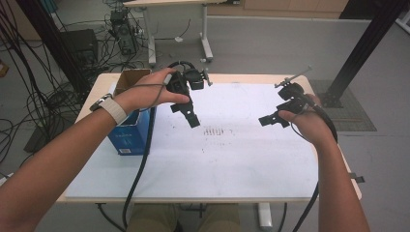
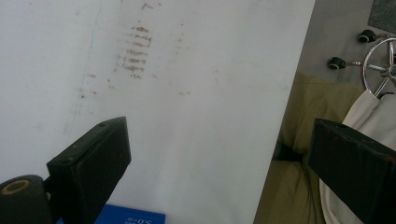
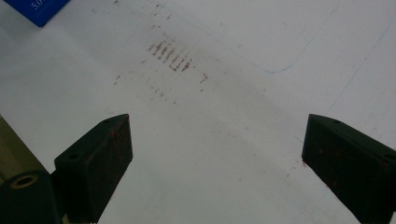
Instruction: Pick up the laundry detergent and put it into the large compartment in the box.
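Note:
Both hands hold black grippers above a white sheet (image 1: 241,164) that covers the table. My left gripper (image 1: 187,113) hovers over the sheet's back left part, beside the blue box, and points down toward the person. Its jaws stand wide apart with nothing between them (image 2: 219,140). My right gripper (image 1: 271,119) hangs over the right half of the sheet and points left. It is open and empty as well (image 3: 217,135). Reddish-brown smudge marks (image 1: 215,133) (image 2: 134,51) (image 3: 170,55) lie on the sheet between the two grippers.
A blue box (image 1: 131,133) (image 3: 39,9) with an open cardboard top stands at the table's left edge, under the left forearm. Cables trail from both grippers over the front edge. A second table, black posts and tangled cables stand on the floor beyond. A chair base (image 2: 380,65) shows past the sheet's edge.

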### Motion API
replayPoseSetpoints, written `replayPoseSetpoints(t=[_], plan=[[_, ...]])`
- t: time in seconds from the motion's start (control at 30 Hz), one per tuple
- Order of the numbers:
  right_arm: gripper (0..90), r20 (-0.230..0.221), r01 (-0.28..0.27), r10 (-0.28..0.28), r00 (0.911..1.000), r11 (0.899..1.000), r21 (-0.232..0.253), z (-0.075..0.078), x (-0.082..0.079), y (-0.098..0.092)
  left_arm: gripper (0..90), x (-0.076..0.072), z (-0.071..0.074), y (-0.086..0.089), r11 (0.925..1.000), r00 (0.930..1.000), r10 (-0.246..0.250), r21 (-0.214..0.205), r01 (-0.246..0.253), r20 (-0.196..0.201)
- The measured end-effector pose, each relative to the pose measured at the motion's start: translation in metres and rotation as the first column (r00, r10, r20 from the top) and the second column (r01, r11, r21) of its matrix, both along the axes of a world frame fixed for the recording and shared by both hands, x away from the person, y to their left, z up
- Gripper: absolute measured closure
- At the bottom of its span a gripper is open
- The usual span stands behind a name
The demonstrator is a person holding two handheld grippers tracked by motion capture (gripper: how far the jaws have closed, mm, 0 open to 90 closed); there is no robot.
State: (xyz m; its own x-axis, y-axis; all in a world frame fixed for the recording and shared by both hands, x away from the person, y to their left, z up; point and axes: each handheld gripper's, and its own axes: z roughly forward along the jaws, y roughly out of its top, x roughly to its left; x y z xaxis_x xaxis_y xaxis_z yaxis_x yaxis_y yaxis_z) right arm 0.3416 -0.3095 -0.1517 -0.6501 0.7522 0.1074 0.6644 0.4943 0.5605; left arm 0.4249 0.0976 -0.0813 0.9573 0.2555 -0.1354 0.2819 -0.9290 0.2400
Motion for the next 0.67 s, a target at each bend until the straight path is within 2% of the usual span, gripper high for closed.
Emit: replayPoseSetpoints(t=[0.67], plan=[[8.3,0.002,0.000,0.000,1.0000,1.000,0.005,-0.0013,-0.0016,-0.0005,6.7,-0.0022,-0.0006,-0.0005,1.0000,1.0000,0.006,-0.005,-0.006,0.004]])
